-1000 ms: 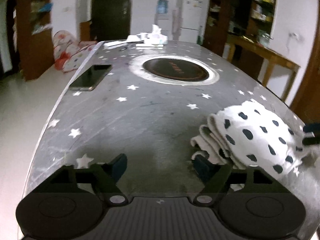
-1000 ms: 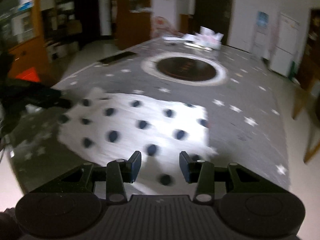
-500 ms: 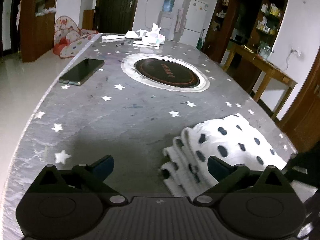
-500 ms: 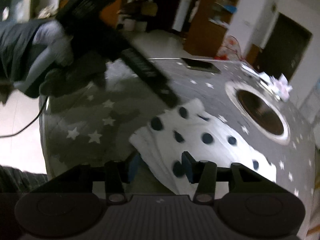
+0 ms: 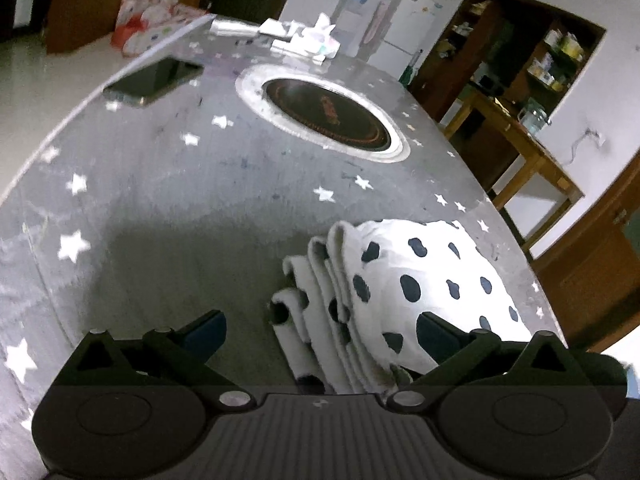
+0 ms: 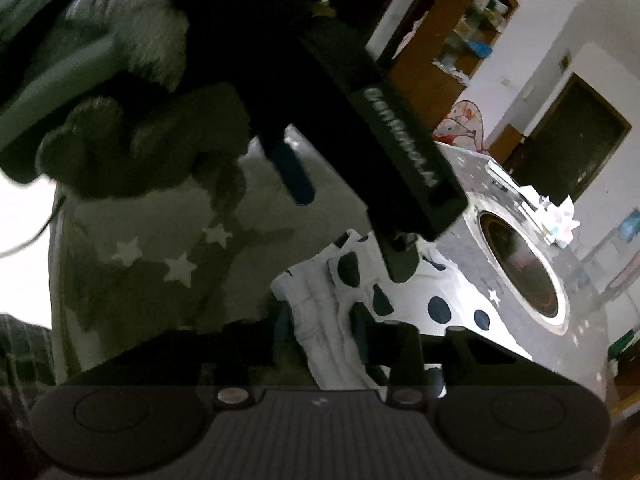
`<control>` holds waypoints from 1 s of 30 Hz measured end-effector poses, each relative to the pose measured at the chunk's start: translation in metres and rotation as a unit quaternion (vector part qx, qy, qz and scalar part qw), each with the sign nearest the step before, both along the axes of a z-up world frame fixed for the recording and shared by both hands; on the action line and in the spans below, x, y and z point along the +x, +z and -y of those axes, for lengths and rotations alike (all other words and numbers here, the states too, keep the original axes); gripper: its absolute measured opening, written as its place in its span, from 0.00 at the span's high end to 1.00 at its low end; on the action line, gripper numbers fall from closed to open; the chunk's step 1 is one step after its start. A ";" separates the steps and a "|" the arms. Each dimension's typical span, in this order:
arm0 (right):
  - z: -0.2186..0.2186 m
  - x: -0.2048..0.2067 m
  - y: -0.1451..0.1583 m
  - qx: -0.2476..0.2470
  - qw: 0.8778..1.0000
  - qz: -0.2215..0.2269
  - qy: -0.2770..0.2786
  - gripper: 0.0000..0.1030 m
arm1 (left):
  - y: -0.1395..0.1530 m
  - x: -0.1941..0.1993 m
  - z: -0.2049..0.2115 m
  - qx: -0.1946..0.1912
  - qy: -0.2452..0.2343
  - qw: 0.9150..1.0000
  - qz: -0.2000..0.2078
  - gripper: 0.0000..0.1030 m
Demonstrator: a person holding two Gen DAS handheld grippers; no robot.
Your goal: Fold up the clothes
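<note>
**Fold clothes: garment stacked in layers, right gripper closing on its edge**

Grey star-printed tabletop [image 5: 168,208] fills both wrist views, in a dim room with wooden shelving and a white refrigerator behind. All places below are given relative to the round dark hob set in a silver ring [image 5: 326,114] at the middle of the table.

Left of the hob, near the table edge, lies a black slab-shaped phone [image 5: 154,80]. Beyond the hob, at the far end, sits a loose heap of white papers and tissue [image 5: 308,38]. On the near side of the hob and to its right lies the task's thing, a white cloth garment with black spots [image 5: 416,280]. It already lies as a compact stack; several rolled layer edges show along its left side, so most of the folding appears to be done.

The left gripper [image 5: 320,332] hangs over the near end of the stack with its jaws spread as wide as they go. One finger stands over bare table and the other over the spotted top. Nothing is held, and I judge this hand to have let the cloth go.

In the right wrist view the right gripper [image 6: 318,340] is low at the stack's layered edge on the near side of the hob. Its jaws are closing with a white fold of the garment between them; whether the pads already press on it cannot be told in the gloom. A gloved hand [image 6: 132,136] holding the left tool crosses above.

What is left, as a judgement, is one last tuck or squaring of the stack, or moving it aside.
</note>
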State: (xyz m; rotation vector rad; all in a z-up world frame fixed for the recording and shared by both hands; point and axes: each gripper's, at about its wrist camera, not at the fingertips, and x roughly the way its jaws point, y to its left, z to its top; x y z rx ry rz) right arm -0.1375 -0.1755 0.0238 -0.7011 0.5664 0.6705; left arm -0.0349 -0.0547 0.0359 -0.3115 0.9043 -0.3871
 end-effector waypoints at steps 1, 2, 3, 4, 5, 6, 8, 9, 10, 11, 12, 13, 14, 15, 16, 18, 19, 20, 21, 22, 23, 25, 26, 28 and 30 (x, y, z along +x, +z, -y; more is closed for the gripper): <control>0.001 0.000 0.001 0.006 1.000 0.001 -0.003 0.72 | -0.001 0.000 -0.002 -0.011 0.006 1.000 -0.006 0.00; 0.001 0.000 0.002 0.012 1.000 0.001 -0.005 0.73 | -0.003 0.000 -0.003 -0.023 0.012 1.000 -0.013 0.00; 0.002 0.001 0.004 0.020 1.000 0.003 -0.009 0.73 | -0.004 0.001 -0.004 -0.036 0.019 0.999 -0.021 0.00; 0.004 0.001 0.006 0.027 1.000 0.004 -0.012 0.74 | -0.005 0.001 -0.005 -0.049 0.024 0.998 -0.029 0.00; 0.005 0.001 0.008 0.034 0.999 0.005 -0.015 0.75 | -0.006 0.001 -0.005 -0.061 0.028 0.997 -0.036 0.00; 0.006 0.002 0.010 0.040 0.999 0.007 -0.018 0.75 | -0.008 0.001 -0.006 -0.072 0.033 0.996 -0.043 0.00; 0.011 0.004 0.015 0.054 0.998 0.010 -0.025 0.76 | -0.010 0.000 -0.008 -0.092 0.046 0.993 -0.055 0.00; 0.014 0.005 0.018 0.060 0.998 0.011 -0.028 0.76 | -0.011 -0.001 -0.010 -0.104 0.052 0.991 -0.062 0.00; 0.017 0.006 0.020 0.066 0.997 0.012 -0.031 0.76 | -0.012 -0.001 -0.011 -0.116 0.059 0.989 -0.069 0.00; 0.020 0.007 0.022 0.072 0.997 0.013 -0.035 0.77 | -0.013 -0.001 -0.013 -0.129 0.066 0.987 -0.076 0.00; 0.022 0.009 0.024 0.077 0.996 0.015 -0.038 0.77 | -0.015 -0.002 -0.014 -0.140 0.073 0.984 -0.083 0.00; 0.024 0.010 0.025 0.082 0.996 0.016 -0.041 0.77 | -0.016 -0.003 -0.015 -0.150 0.080 0.981 -0.089 0.00; 0.026 0.010 0.026 0.088 0.995 0.015 -0.044 0.77 | -0.017 -0.004 -0.016 -0.159 0.084 0.979 -0.092 0.00; 0.028 0.010 0.027 0.094 0.994 0.015 -0.046 0.77 | -0.018 -0.005 -0.017 -0.166 0.085 0.978 -0.094 0.00; 0.029 0.010 0.028 0.099 0.994 0.014 -0.049 0.77 | -0.019 -0.005 -0.017 -0.171 0.087 0.977 -0.095 0.00; 0.033 0.012 0.030 0.107 0.993 0.012 -0.052 0.77 | -0.020 -0.004 -0.016 -0.180 0.090 0.975 -0.098 0.00; 0.034 0.012 0.030 0.109 0.993 0.012 -0.052 0.78 | -0.020 -0.004 -0.016 -0.184 0.091 0.974 -0.100 0.00; 0.035 0.012 0.031 0.109 0.993 0.011 -0.052 0.78 | -0.021 -0.002 -0.015 -0.188 0.092 0.973 -0.102 0.01; 0.035 0.012 0.031 0.110 0.993 0.011 -0.052 0.78 | -0.021 -0.001 -0.013 -0.191 0.091 0.972 -0.103 0.01; 0.035 0.011 0.031 0.112 0.992 0.010 -0.052 0.78 | -0.021 0.001 -0.011 -0.193 0.090 0.972 -0.104 0.02; 0.036 0.009 0.030 0.113 0.992 0.008 -0.052 0.78 | -0.021 0.002 -0.009 -0.191 0.089 0.972 -0.102 0.04; 0.037 0.009 0.030 0.115 0.992 0.007 -0.052 0.78 | -0.022 0.004 -0.004 -0.186 0.087 0.973 -0.101 0.15; 0.038 0.009 0.030 0.116 0.992 0.006 -0.051 0.78 | -0.022 0.005 -0.002 -0.185 0.087 0.974 -0.101 0.18; 0.039 0.009 0.029 0.117 0.992 0.004 -0.050 0.78 | -0.023 0.006 0.001 -0.181 0.088 0.974 -0.100 0.26; 0.039 0.008 0.028 0.119 0.992 -0.001 -0.049 0.78 | -0.023 0.007 0.003 -0.175 0.089 0.976 -0.098 0.32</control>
